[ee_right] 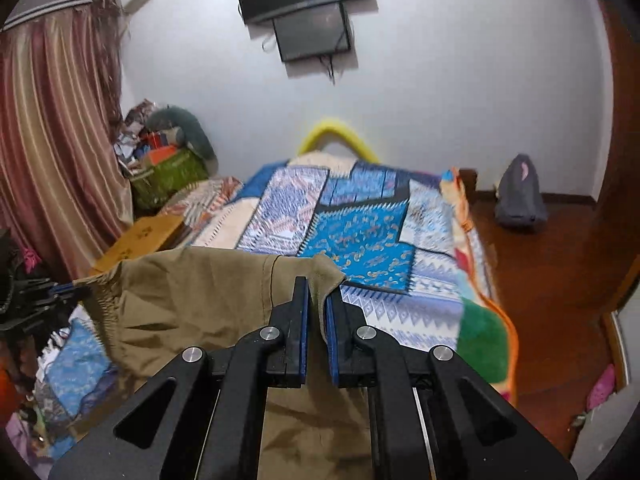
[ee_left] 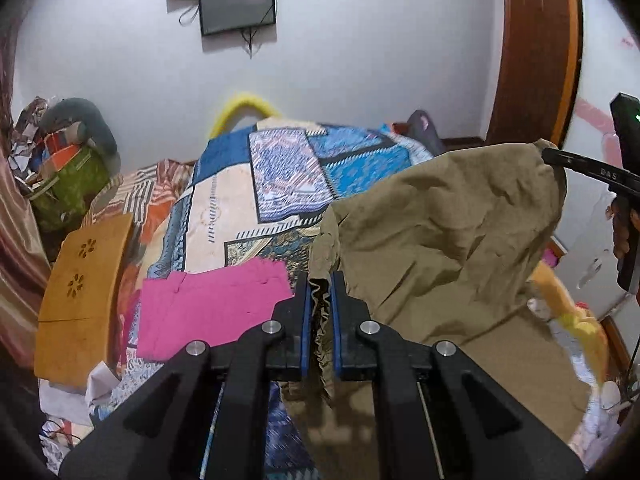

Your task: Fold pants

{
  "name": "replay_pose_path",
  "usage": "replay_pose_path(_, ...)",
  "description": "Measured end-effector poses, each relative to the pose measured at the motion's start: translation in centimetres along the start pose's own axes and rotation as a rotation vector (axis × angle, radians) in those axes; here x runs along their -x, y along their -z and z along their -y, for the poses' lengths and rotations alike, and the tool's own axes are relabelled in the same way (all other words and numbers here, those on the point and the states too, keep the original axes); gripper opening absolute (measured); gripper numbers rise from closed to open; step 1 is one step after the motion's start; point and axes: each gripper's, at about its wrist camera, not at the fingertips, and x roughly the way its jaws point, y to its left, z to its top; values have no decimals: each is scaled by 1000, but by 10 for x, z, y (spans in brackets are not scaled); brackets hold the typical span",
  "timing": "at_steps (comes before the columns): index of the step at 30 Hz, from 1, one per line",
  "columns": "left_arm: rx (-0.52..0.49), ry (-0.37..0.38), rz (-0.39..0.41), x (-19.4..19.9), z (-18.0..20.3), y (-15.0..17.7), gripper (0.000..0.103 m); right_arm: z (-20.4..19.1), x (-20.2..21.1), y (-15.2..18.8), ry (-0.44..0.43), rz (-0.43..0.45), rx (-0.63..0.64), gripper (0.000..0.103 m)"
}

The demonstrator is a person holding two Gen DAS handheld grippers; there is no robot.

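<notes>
The khaki pants (ee_left: 448, 240) hang in the air between my two grippers, stretched over the near end of the bed, their lower part trailing down out of sight below. My left gripper (ee_left: 320, 300) is clamped on a gathered, ruffled edge of the cloth, the folds bunched between the blue pads (ee_left: 306, 312). My right gripper (ee_right: 318, 300) pinches another corner of the same pants (ee_right: 192, 304), the fabric draping off to the left from my jaws; in the left wrist view that gripper (ee_left: 560, 158) shows at the far right, biting the top corner.

Under the pants lies the patchwork bedspread (ee_right: 360, 236) in blue, cream and white. A folded pink cloth (ee_left: 208, 304) rests on it near my left jaws, just left of the pants. A wooden board (ee_left: 80, 296) with flower cut-outs leans at the bed's left side.

Far left, by the striped curtain (ee_right: 52, 152), a green bag (ee_right: 168, 176) is stuffed with boxes and papers, a grey cushion (ee_right: 192, 128) piled on top. A yellow hoop (ee_right: 340, 132) rises behind the bed, and a dark screen (ee_right: 308, 4) hangs on the wall. A grey bag (ee_right: 520, 196) sits on the wooden floor, far right.
</notes>
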Motion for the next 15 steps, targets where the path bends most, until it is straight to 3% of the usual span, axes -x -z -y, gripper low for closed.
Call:
replay_pose_path(6, -25, 14, 16, 43, 16, 21, 8, -19, 51, 18, -19, 32, -14, 7)
replay_pose_path(15, -105, 9, -32, 68, 34, 81, 8, -29, 76, 82, -20, -40, -20, 7)
